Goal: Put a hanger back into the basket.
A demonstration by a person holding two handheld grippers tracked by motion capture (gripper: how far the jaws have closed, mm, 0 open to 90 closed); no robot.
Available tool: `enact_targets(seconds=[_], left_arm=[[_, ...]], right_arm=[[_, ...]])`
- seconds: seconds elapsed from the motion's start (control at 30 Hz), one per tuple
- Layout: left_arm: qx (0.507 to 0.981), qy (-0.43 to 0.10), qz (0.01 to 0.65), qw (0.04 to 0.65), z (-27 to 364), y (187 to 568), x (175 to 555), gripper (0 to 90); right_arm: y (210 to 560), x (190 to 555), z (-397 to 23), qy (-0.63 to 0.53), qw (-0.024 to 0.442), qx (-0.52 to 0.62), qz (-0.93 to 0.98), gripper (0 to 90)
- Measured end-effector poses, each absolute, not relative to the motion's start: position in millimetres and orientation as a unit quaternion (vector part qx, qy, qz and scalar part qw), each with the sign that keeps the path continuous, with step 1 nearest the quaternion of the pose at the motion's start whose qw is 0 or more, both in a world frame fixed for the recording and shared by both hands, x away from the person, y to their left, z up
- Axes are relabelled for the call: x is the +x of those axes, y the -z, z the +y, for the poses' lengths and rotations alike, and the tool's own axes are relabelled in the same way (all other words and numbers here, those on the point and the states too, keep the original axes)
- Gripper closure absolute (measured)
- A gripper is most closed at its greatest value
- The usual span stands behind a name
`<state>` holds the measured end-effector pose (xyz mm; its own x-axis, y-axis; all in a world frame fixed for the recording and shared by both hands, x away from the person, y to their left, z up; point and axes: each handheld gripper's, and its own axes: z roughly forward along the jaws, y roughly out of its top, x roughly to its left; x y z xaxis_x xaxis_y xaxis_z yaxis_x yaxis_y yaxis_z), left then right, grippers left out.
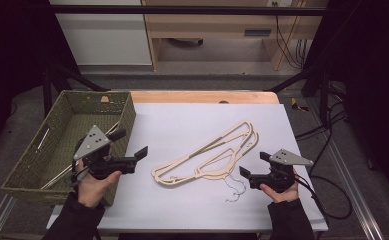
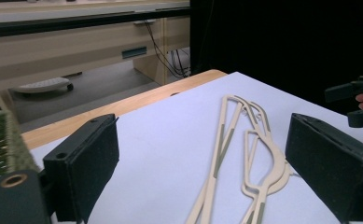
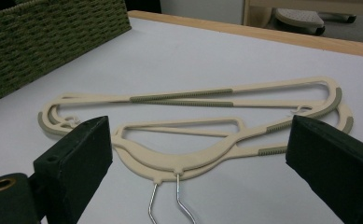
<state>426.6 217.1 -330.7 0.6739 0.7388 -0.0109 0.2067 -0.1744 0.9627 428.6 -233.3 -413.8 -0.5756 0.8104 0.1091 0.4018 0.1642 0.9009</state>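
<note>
White tabletop (image 1: 192,120): hangers (image 1: 209,155) lie diagonal, hooks toward person.

Left gripper (image 2: 202,172): two black padded jaws rising from the bottom edge, standing wide apart with nothing between the pads; behind them a pale sheet (image 2: 170,135) covering a wooden table (image 2: 123,105). Cream hangers (image 2: 244,154), stacked and overlapping, lying flat on the sheet between and beyond the jaws, with dull green ribbed strips along their arms; corner of a woven green basket (image 2: 2,144) at the left edge, just beside the left jaw. At the far right edge, the other gripper (image 2: 356,102), black, with a fingertip showing behind it; background of wooden furniture and hanging cables.
</note>
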Motion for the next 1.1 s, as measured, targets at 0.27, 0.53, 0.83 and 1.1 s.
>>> enact_targets(seconds=[0.27, 0.53, 0.83, 1.1], left_arm=[[0.755, -0.211, 0.320, 0.533, 190, 361, 432, 9.5], [0.777, -0.194, 0.325, 0.502, 178, 389, 439, 8.8], [0.789, -0.186, 0.328, 0.485, 174, 403, 442, 8.8], [0.795, -0.181, 0.322, 0.481, 170, 406, 442, 8.9]], right_arm=[[418, 431, -230, -0.487, 0.197, 0.421, 0.740, 11.4], [431, 436, -218, -0.469, 0.174, 0.423, 0.756, 15.9], [457, 447, -205, -0.407, 0.162, 0.441, 0.783, 37.9], [469, 453, -199, -0.389, 0.139, 0.441, 0.797, 57.4]])
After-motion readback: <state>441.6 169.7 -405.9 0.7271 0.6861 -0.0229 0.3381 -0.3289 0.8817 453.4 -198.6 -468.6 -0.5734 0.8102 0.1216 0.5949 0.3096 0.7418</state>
